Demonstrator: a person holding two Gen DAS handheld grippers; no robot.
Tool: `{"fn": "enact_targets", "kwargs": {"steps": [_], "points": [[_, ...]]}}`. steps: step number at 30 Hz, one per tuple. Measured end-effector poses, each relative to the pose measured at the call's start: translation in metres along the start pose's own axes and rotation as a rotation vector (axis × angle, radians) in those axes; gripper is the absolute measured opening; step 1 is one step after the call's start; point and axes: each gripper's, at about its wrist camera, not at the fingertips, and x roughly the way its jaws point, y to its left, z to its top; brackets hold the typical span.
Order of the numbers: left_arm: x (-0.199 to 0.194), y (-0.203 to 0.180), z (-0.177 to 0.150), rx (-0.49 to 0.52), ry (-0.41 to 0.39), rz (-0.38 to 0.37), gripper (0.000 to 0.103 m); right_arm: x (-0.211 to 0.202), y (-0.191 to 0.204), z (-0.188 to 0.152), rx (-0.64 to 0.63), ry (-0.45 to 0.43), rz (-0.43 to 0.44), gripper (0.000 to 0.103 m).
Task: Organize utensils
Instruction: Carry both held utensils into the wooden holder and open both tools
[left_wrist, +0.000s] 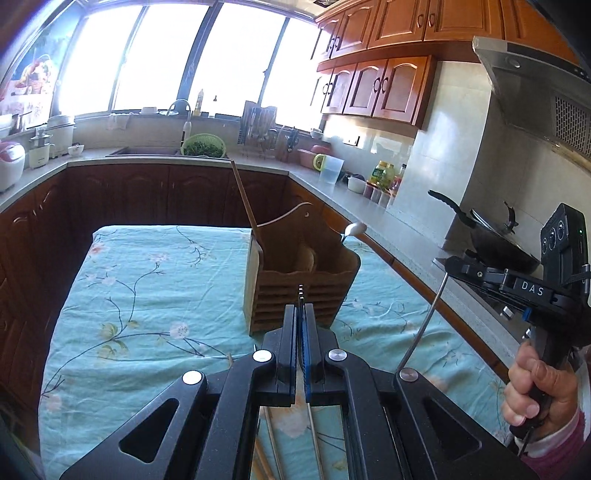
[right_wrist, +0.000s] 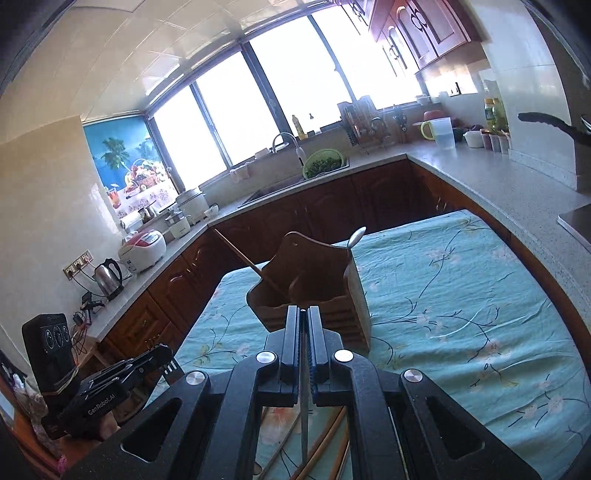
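left view: right tongs (left_wrist: 448, 264) grip metal rod (left_wrist: 424, 321) | right view: left tongs (right_wrist: 162, 356) hold fork (right_wrist: 173, 371)

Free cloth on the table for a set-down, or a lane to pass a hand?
Bare tablecloth left of the wooden caddy, out to the table's left and far edges. More bare cloth right of the caddy, toward the counter. Crowded: the near edge under both grippers, where loose chopsticks lie.

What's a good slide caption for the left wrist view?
Left gripper clamps a fork before the wooden utensil holder.
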Motion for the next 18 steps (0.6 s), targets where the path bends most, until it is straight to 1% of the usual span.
{"fn": "enact_targets", "kwargs": {"steps": [6,11,15,18], "points": [[-0.004,0.005,0.002,-0.013,-0.015,0.016,0.000,-0.001,0.000,0.002,-0.003,-0.010,0.002,0.003],[-0.001,0.008,0.010,-0.017,-0.041,0.030,0.000,-0.005,0.001,0.006,-0.006,-0.029,0.003,0.003],[-0.001,0.009,0.018,-0.009,-0.077,0.052,0.000,-0.008,0.002,0.016,-0.015,-0.053,0.000,0.003],[0.000,0.008,0.027,0.005,-0.107,0.071,0.000,-0.012,0.003,0.030,-0.031,-0.082,-0.004,0.003]]}}
